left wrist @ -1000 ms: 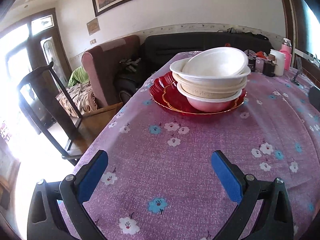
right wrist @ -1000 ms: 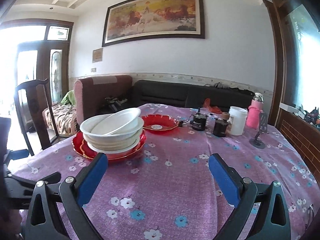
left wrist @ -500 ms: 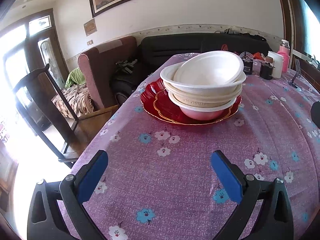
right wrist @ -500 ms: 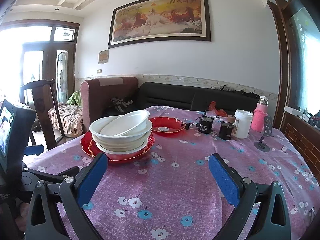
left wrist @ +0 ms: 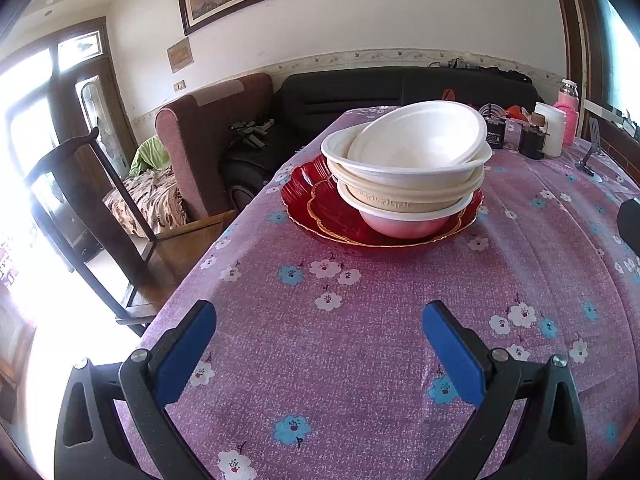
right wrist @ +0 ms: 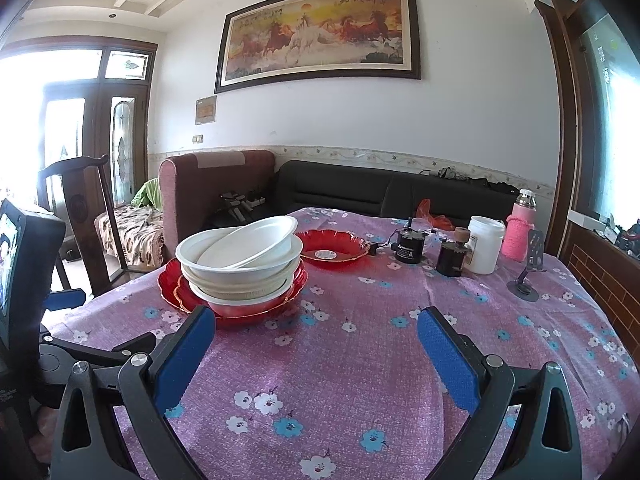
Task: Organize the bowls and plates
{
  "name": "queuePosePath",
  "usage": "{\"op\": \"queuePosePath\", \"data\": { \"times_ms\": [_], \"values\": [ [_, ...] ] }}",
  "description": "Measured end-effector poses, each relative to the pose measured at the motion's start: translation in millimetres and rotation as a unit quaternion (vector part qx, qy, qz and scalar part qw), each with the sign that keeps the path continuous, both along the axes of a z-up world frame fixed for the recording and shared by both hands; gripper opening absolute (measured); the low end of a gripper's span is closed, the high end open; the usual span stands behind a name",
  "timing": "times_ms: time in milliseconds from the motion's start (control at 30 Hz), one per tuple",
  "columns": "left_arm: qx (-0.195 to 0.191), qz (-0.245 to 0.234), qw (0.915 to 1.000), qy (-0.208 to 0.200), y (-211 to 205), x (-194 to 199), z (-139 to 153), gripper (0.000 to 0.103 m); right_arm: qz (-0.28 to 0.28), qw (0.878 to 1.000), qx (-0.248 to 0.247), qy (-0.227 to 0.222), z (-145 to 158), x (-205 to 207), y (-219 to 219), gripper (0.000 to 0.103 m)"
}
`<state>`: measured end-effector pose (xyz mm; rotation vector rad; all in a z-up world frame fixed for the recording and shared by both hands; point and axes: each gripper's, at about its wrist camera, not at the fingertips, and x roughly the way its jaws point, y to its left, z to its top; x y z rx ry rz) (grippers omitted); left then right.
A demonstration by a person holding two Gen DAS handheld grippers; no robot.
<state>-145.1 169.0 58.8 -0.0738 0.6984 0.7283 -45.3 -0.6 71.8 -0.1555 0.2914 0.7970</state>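
A stack of white and cream bowls (left wrist: 408, 172) (right wrist: 240, 264) sits on red plates (left wrist: 320, 208) (right wrist: 172, 284) on the purple flowered tablecloth; the top bowl lies tilted. A separate red plate (right wrist: 332, 250) lies farther back in the right wrist view. My left gripper (left wrist: 320, 344) is open and empty, low over the cloth, short of the stack. My right gripper (right wrist: 316, 344) is open and empty, nearer the table's front, with the stack ahead to its left. The left gripper's body shows at the left edge of the right wrist view (right wrist: 24, 280).
At the back right stand a white jar (right wrist: 486, 244), two dark small containers (right wrist: 408, 246), a pink bottle (right wrist: 520, 226) and a metal stand (right wrist: 528, 272). A wooden chair (left wrist: 100, 220) stands beside the table's left edge; an armchair and sofa lie beyond.
Both views have shifted slightly: the bowl stack sits a little larger and more central in the left wrist view, and the right gripper has tilted upward. Both grippers stay open.
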Motion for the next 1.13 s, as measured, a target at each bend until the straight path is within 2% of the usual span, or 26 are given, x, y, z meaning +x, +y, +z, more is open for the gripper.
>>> {"op": "queuePosePath", "data": {
  "times_ms": [1000, 1067, 1133],
  "values": [
    [-0.008, 0.011, 0.9999, -0.006, 8, -6, 6, 0.103, -0.004, 1.000, -0.001, -0.001, 2, -2, -1, 0.102],
    [0.003, 0.033, 0.9994, -0.006, 9, -10, 7, 0.103, -0.005, 1.000, -0.002, -0.001, 2, -2, -1, 0.102],
    [0.007, 0.035, 0.9993, -0.006, 10, -11, 8, 0.103, -0.005, 1.000, -0.001, -0.001, 2, -3, -2, 0.102]
  ]
}}
